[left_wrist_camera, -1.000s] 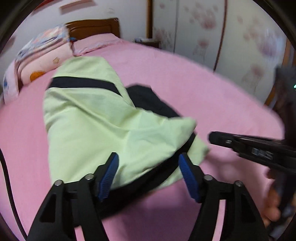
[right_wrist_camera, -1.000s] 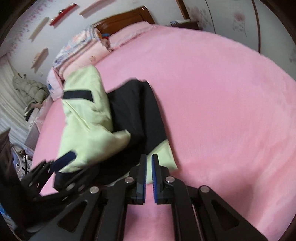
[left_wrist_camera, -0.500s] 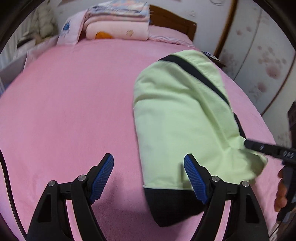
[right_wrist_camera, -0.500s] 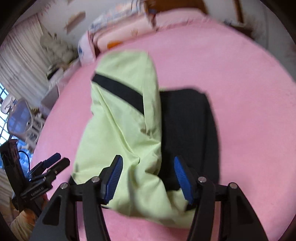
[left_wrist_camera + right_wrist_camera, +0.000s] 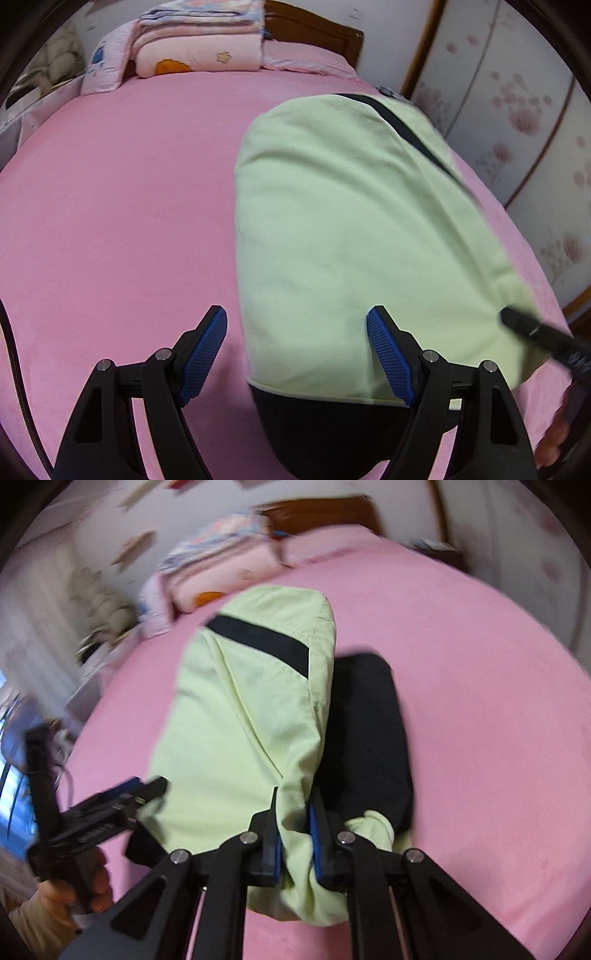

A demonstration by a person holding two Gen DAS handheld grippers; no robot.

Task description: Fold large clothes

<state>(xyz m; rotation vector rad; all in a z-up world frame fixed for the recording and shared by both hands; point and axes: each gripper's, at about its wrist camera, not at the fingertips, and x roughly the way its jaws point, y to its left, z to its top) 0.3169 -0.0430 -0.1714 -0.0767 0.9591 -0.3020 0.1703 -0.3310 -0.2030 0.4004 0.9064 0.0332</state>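
Note:
A pale green garment with black parts (image 5: 351,236) lies partly folded on the pink bed (image 5: 110,221). In the right wrist view the garment (image 5: 240,720) has a black stripe near its far end and a black panel (image 5: 369,720) on its right. My right gripper (image 5: 293,812) is shut on a bunched green fold at the garment's near end. My left gripper (image 5: 297,332) is open and empty, above the garment's near left edge. It also shows in the right wrist view (image 5: 140,790) at the left. The right gripper's tip (image 5: 532,332) shows at the garment's right edge.
Folded quilts and pillows (image 5: 192,48) are stacked at the head of the bed by a wooden headboard (image 5: 314,33). Floral wardrobe doors (image 5: 517,110) stand along the right side. Furniture and clutter (image 5: 92,609) stand left of the bed.
My right gripper was shut, opened over the garment, and has now closed on a green fold at its near end. My left gripper stayed open and shifted left to the garment's left edge.

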